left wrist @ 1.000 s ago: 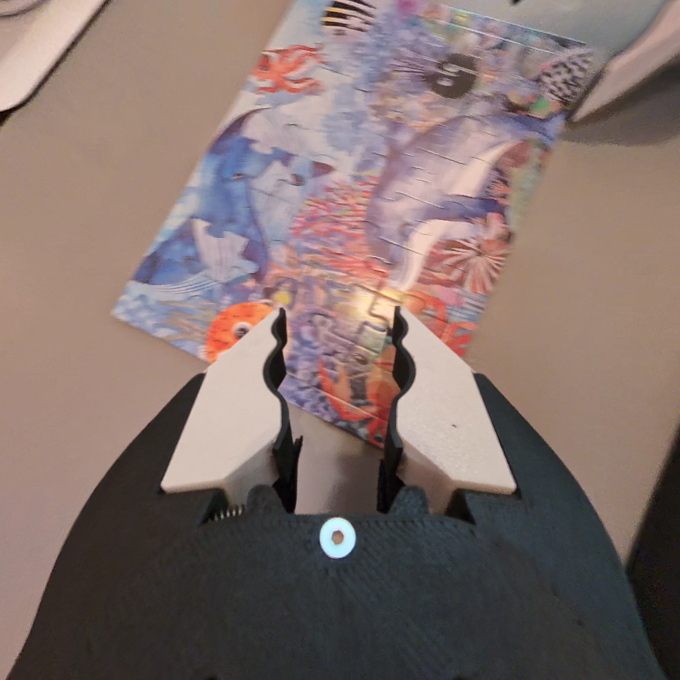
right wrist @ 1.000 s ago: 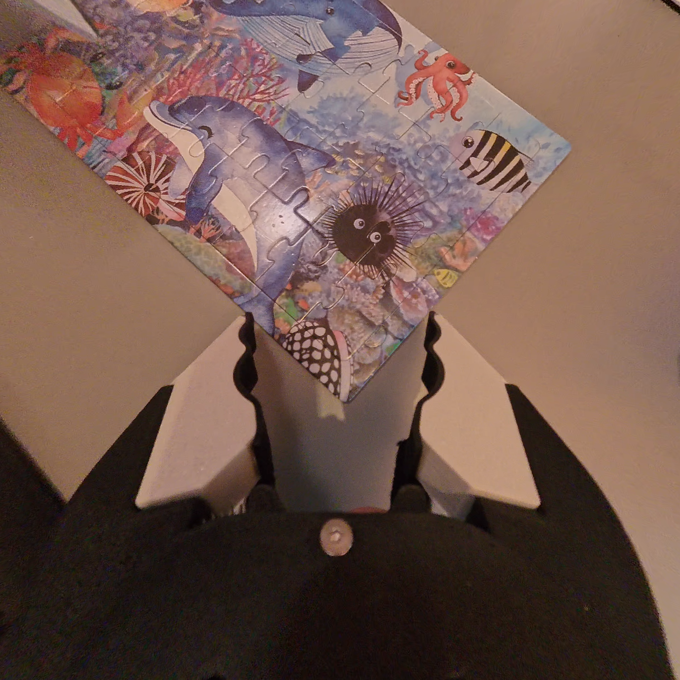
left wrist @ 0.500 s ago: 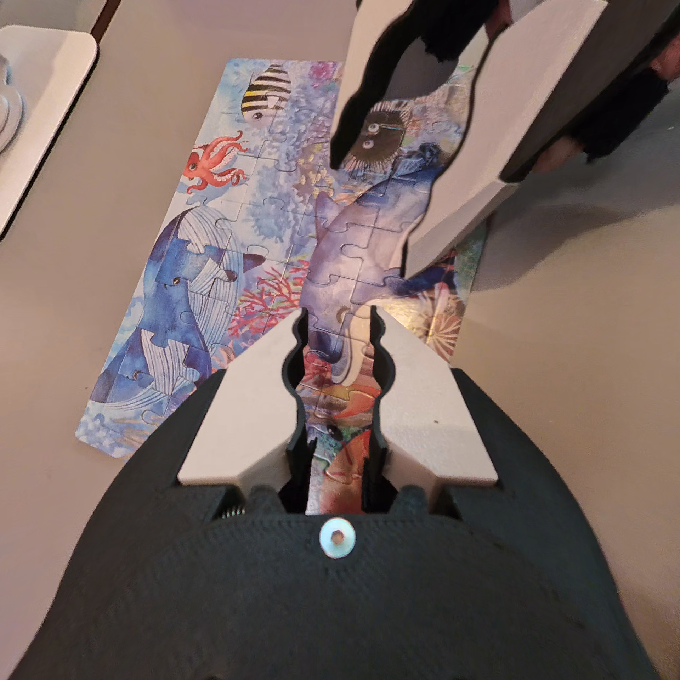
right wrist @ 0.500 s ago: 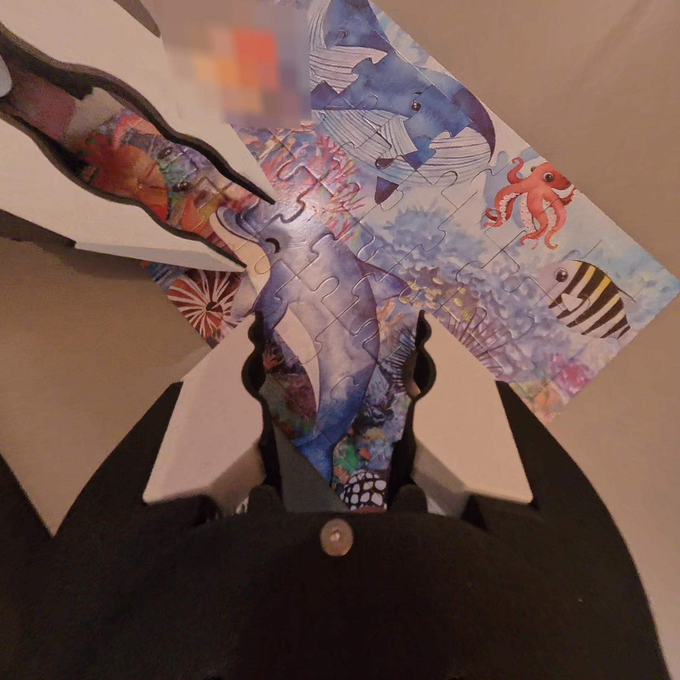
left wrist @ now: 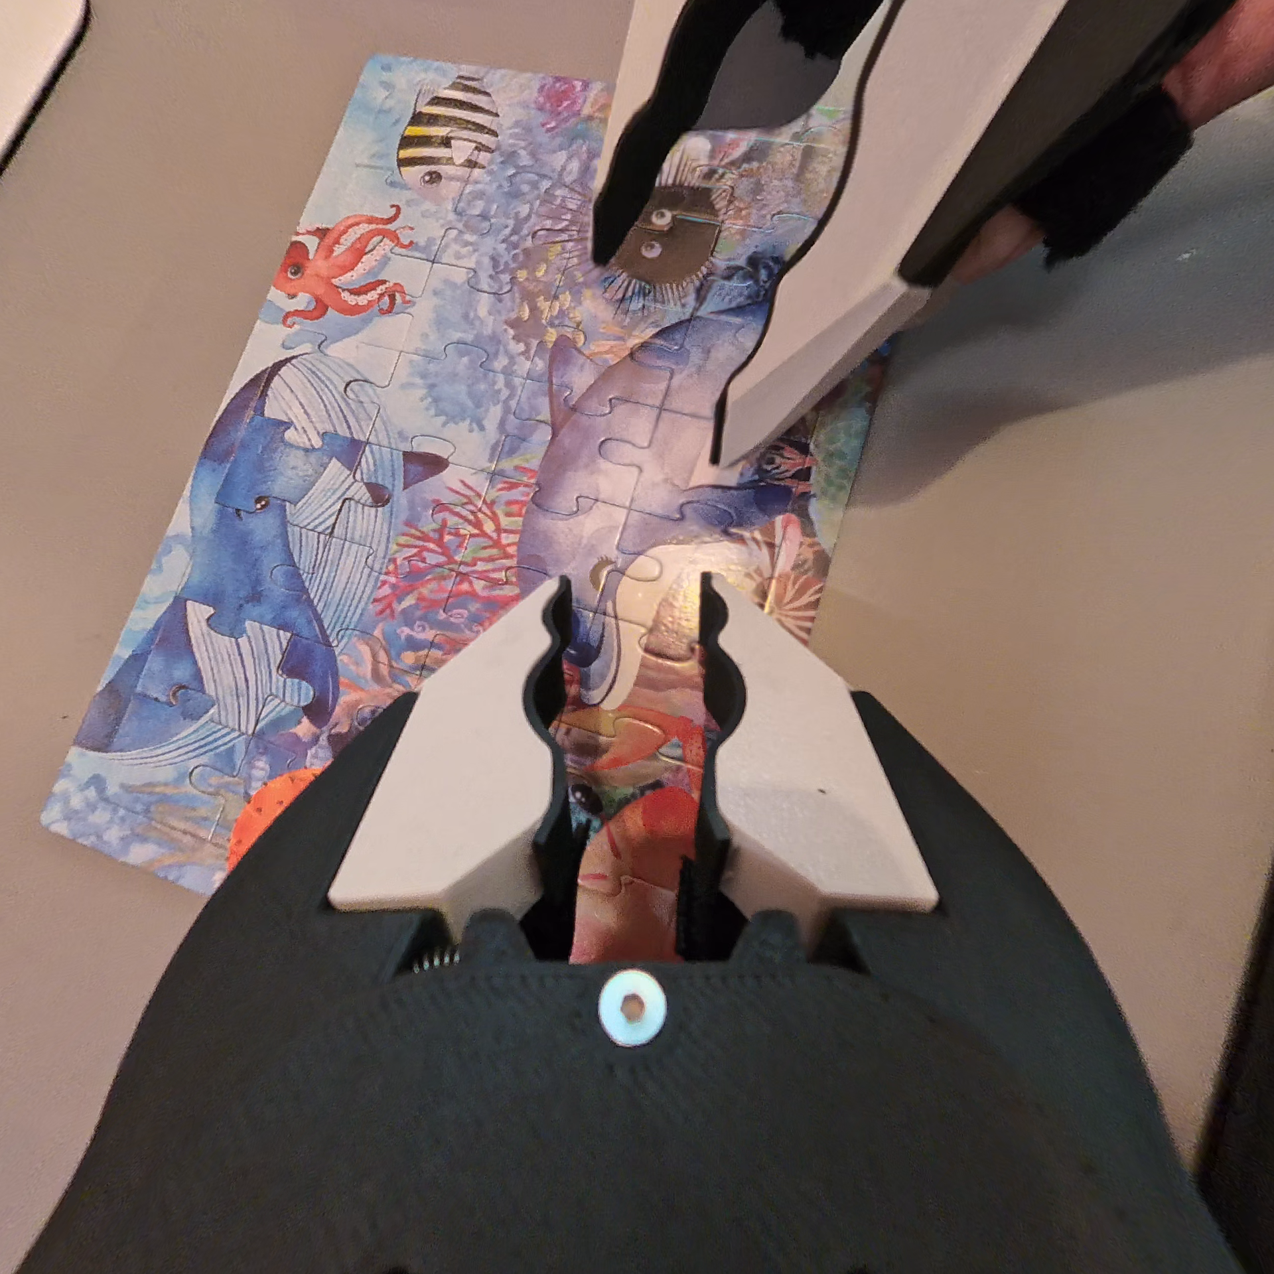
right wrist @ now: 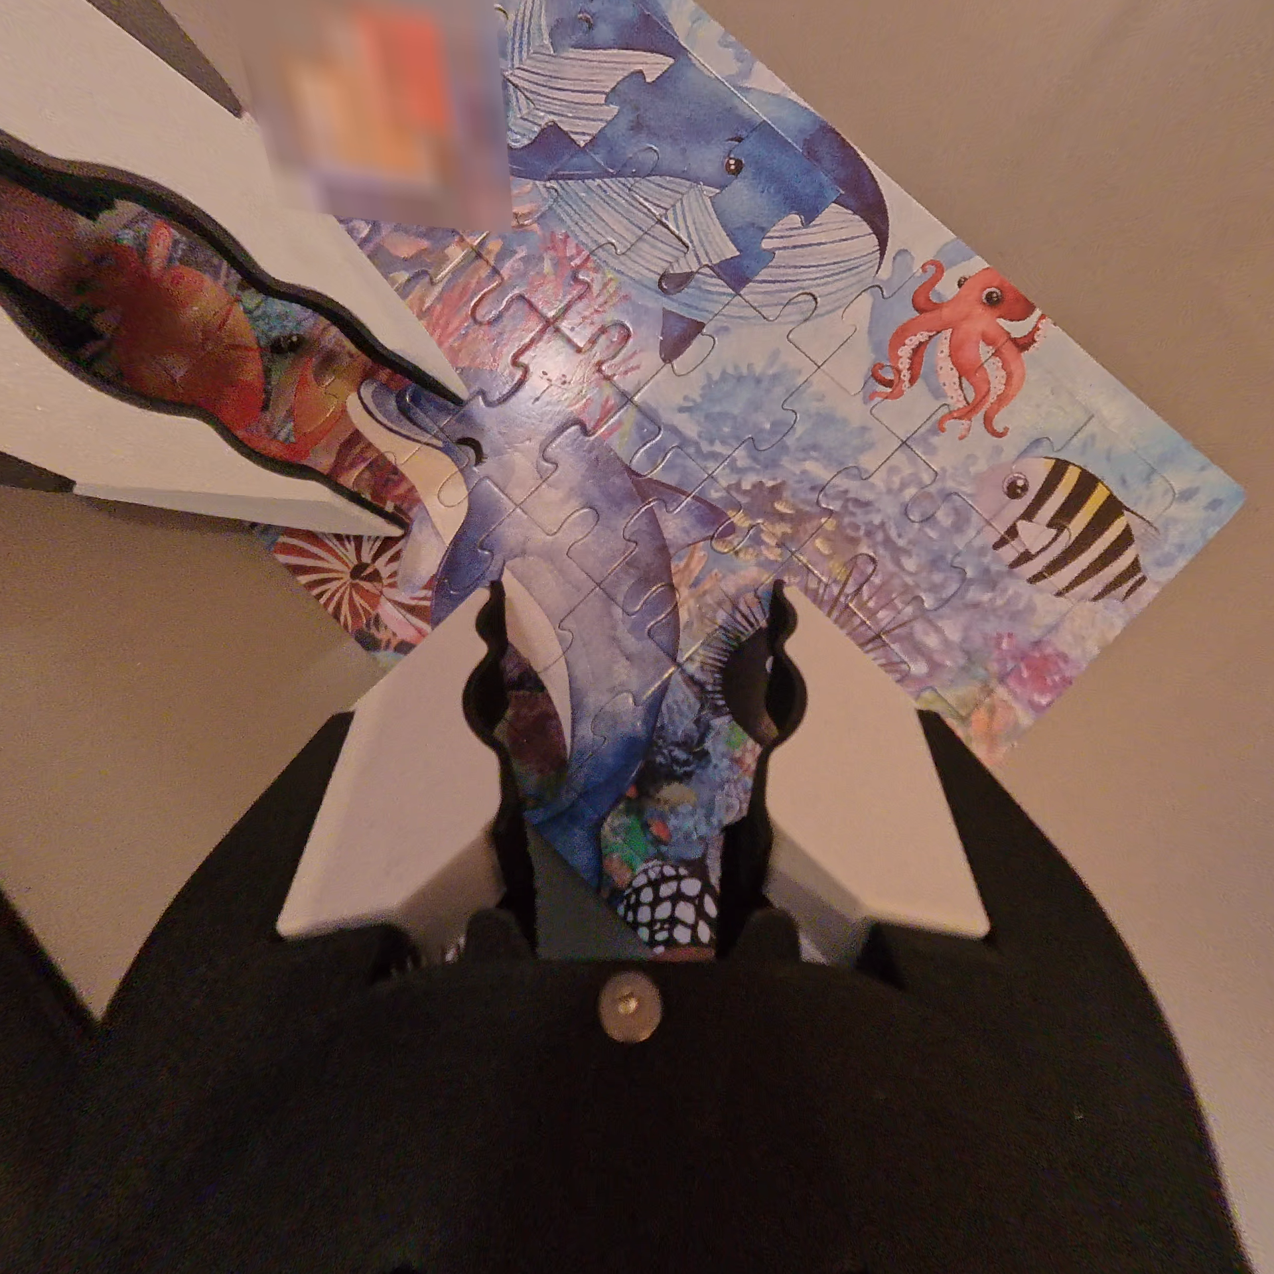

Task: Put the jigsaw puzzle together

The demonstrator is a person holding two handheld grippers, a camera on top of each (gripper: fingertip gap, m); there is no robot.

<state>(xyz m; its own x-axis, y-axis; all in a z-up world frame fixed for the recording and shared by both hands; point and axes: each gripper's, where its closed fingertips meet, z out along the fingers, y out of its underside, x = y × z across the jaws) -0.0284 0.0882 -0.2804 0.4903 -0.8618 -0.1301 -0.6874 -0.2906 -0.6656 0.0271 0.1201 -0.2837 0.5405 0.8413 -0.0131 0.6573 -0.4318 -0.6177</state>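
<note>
The jigsaw puzzle [left wrist: 303,524] is a sea picture with a whale, dolphin, octopus and striped fish. It lies flat on the tan table with its pieces joined; it also shows in the right wrist view [right wrist: 793,441]. My left gripper [left wrist: 631,586] is open and empty over the puzzle's near end, by the crab and the dolphin's head. My right gripper [right wrist: 635,593] is open and empty over the dolphin's tail and the black urchin. Each gripper shows in the other's view: the right one [left wrist: 662,355] and the left one [right wrist: 431,462]. I cannot tell whether the fingertips touch the puzzle.
A white board's corner [left wrist: 34,76] lies at the far left of the table. A hand in a black fingerless glove [left wrist: 1103,172] holds the right gripper. A dark edge [left wrist: 1241,965] runs along the right side.
Both grippers have moved from the puzzle's ends in over the puzzle, toward each other. The left jaws have narrowed a little. The puzzle has stayed flat on the table.
</note>
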